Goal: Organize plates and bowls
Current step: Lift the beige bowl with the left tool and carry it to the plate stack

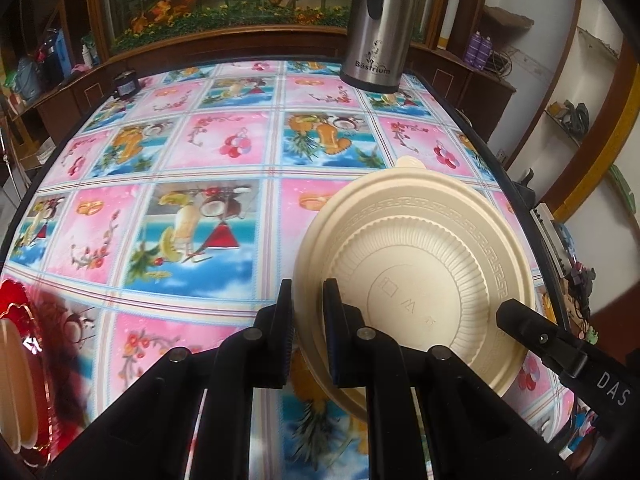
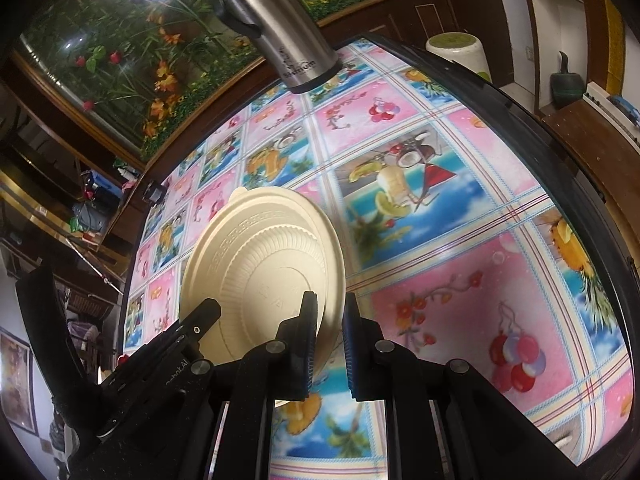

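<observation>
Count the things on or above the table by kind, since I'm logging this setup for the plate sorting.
Cream dish, held above the table: 1
Red plate, at the left edge: 1
Steel flask: 1
Small dark container: 1
Total: 4
The cream pieces on the red plate are too blurred to count, so they are left out.

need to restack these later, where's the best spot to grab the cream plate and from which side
Grip the cream plate by its thin, flat outer rim, coming in edge-on from opposite sides, as here: the left gripper pinches the near-left rim and the right gripper the opposite edge. The rim is narrow enough for nearly closed fingers; the ribbed centre gives no edge to pinch.
</observation>
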Demonstrator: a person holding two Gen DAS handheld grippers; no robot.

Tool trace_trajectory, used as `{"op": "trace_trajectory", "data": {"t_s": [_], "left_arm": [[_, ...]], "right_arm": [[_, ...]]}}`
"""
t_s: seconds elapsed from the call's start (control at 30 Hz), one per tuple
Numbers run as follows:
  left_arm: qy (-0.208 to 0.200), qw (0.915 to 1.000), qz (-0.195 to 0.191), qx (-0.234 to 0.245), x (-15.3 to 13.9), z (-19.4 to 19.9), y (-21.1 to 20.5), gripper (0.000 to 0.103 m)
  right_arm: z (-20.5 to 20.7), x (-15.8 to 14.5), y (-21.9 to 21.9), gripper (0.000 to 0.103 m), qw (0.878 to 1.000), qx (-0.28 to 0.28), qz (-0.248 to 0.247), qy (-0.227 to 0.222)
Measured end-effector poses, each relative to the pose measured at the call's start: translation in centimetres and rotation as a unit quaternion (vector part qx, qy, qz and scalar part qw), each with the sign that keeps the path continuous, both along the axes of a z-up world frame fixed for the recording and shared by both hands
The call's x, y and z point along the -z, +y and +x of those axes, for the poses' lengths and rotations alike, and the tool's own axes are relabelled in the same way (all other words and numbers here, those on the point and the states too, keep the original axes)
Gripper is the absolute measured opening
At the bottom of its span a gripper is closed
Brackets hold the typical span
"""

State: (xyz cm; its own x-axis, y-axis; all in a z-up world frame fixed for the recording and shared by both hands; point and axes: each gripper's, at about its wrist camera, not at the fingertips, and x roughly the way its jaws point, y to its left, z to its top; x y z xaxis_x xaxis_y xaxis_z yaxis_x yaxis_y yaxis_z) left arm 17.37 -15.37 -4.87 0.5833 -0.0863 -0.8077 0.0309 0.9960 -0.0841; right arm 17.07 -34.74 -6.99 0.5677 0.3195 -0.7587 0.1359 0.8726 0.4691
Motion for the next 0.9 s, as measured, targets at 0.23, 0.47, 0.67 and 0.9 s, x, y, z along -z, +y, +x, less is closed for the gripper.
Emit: {"op": "trace_trajectory", "data": {"t_s": [0.23,0.47,0.67,0.9], "left_arm": [[-0.017,0.9998,-0.005,-0.013,-1.6,-1.6,2.3,0.011],[-0.034,0.9988,-0.011,-0.034,-3.1,-3.4,5.3,0.011],[-0.042,0.9976,-0.015,-0.053,-3.8,-4.6,7.8,0.011],[-0.052,0.9949,-0.021,-0.084,-4.5,-6.3,11.7,0.012]], "right_arm": [[-1.3,-1.6,1.9,0.012,1.0,-0.017,-0.004,-0.017],[-2.3,-3.4,4.6,0.012,0.998,-0.041,-0.008,-0.037],[-3.0,-4.5,7.4,0.012,0.996,-0.066,-0.01,-0.051],[-3.5,-5.4,10.9,0.012,0.993,-0.098,-0.01,-0.061]]}}
